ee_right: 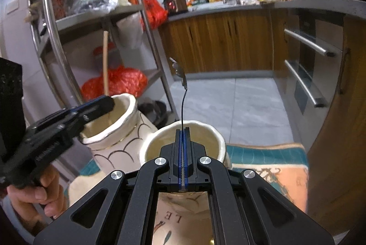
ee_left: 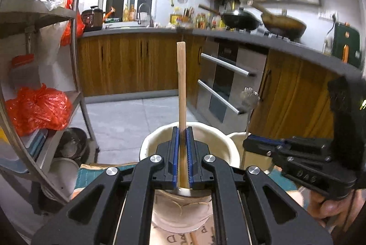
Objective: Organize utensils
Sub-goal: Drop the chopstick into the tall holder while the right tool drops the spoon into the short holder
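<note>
My left gripper (ee_left: 182,130) is shut on a wooden utensil handle (ee_left: 181,84) that stands upright over the mouth of a cream ceramic jar (ee_left: 148,142). In the right wrist view that left gripper (ee_right: 109,102) and the wooden handle (ee_right: 105,62) hang over the scallop-patterned jar (ee_right: 128,137). My right gripper (ee_right: 182,130) is shut on a thin metal utensil (ee_right: 179,72) seen edge-on, its ornate end pointing up, above a second cream jar (ee_right: 212,133). From the left wrist view the right gripper (ee_left: 248,142) and metal utensil (ee_left: 250,96) show at the right. The utensils' lower ends are hidden.
Both jars stand on a teal and peach printed mat (ee_right: 263,158). A metal shelf rack (ee_left: 75,84) with orange plastic bags stands to the left. Wooden cabinets and an oven with bar handles (ee_left: 224,84) lie beyond a tiled floor. Woks (ee_left: 240,18) sit on the counter.
</note>
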Available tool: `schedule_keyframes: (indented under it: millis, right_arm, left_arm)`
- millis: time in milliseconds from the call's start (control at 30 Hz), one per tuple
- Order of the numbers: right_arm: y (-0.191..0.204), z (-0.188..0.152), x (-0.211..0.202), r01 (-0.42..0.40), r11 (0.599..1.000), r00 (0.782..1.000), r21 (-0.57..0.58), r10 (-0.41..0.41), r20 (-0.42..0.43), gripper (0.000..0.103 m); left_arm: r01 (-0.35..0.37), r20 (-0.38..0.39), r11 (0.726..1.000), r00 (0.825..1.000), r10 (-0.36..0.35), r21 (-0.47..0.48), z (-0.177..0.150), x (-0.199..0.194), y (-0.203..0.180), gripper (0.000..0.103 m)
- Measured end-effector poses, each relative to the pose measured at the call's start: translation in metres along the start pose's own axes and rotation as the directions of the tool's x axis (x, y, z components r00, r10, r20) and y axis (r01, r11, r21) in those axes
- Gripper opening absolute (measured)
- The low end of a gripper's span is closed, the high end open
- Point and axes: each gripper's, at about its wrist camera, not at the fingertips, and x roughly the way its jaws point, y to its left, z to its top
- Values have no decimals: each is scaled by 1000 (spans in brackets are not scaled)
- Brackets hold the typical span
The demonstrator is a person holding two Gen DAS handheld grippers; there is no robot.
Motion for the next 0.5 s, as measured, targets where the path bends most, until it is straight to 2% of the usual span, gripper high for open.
schedule_keyframes:
  millis: [133,167,200,233,300,400,500]
  right_arm:
    - [2,5,2,17,1000,999,-10,-17,-44,2]
    - [1,5,2,12,1000,999,-5,-12,-51,3]
    - [1,5,1,10,1000,998,-1,-10,-56,4]
    - [1,4,0,8,1000,998,2,-8,-55,5]
    - [0,2,-4,1,1000,999,12,0,-50,8]
    - [-2,-2,-12,-6,1000,1000,29,7,-29,18]
    - [-5,-8,-24,-22,999,1000,47,22,1,19]
  left_arm:
    - [-10,-36,1000,999,10,-2,2,2,1,9]
    - [-12,-41,1000,999,12,-4,1,1,2,18]
    - [-16,-38,1000,999,16,-3,1,-2,2,32]
    - [-20,-27,1000,999,20,-2,0,-5,2,36]
    - [-22,-10,1000,1000,22,4,-1,-13,1,40]
    - [-10,8,1000,1000,10,-7,-5,-27,2,47]
    - [1,32,1000,999,-1,-28,-13,-44,5,51]
